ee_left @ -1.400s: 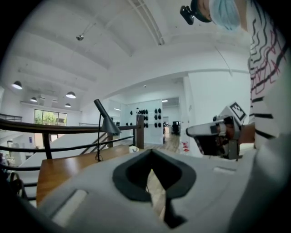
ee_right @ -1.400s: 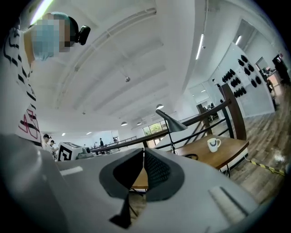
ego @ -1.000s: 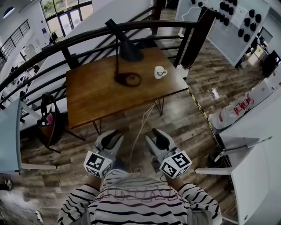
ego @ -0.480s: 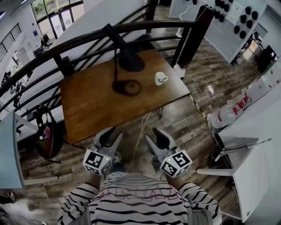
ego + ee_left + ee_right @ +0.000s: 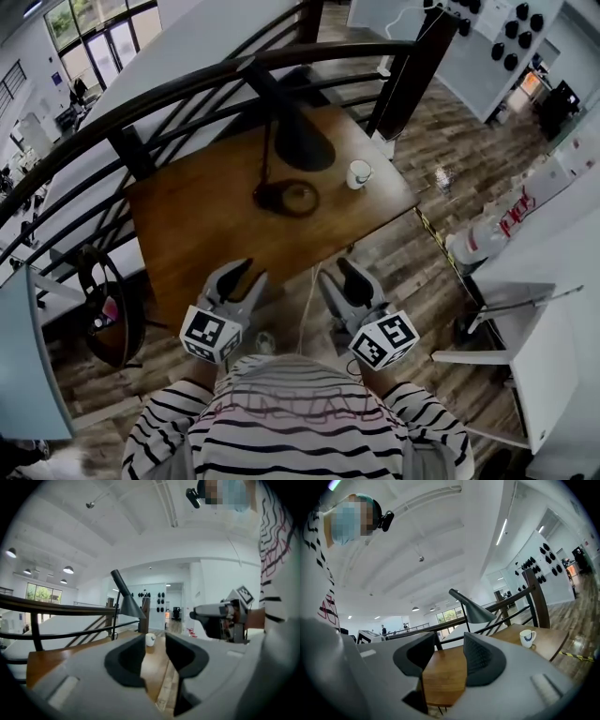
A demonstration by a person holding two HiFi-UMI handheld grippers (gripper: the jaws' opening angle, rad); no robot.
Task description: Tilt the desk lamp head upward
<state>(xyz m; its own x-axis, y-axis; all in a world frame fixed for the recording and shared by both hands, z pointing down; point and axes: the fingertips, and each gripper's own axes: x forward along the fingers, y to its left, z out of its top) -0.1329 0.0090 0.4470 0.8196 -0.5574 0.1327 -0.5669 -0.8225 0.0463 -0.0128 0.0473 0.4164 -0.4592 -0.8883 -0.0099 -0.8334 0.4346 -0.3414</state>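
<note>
The left gripper (image 5: 241,277) and the right gripper (image 5: 342,277) sit at lower centre, jaws apart and empty; the left's have just been opening. The brown wooden counter (image 5: 192,225) now looks nearer, so this reads as the approach. The black cone-shaded desk lamp (image 5: 302,141) stands untouched at upper centre, and its head joint is lost against the dark curved railing (image 5: 141,103).

Lamp (image 5: 475,609) foot behind right claw (image 5: 450,644)
</note>
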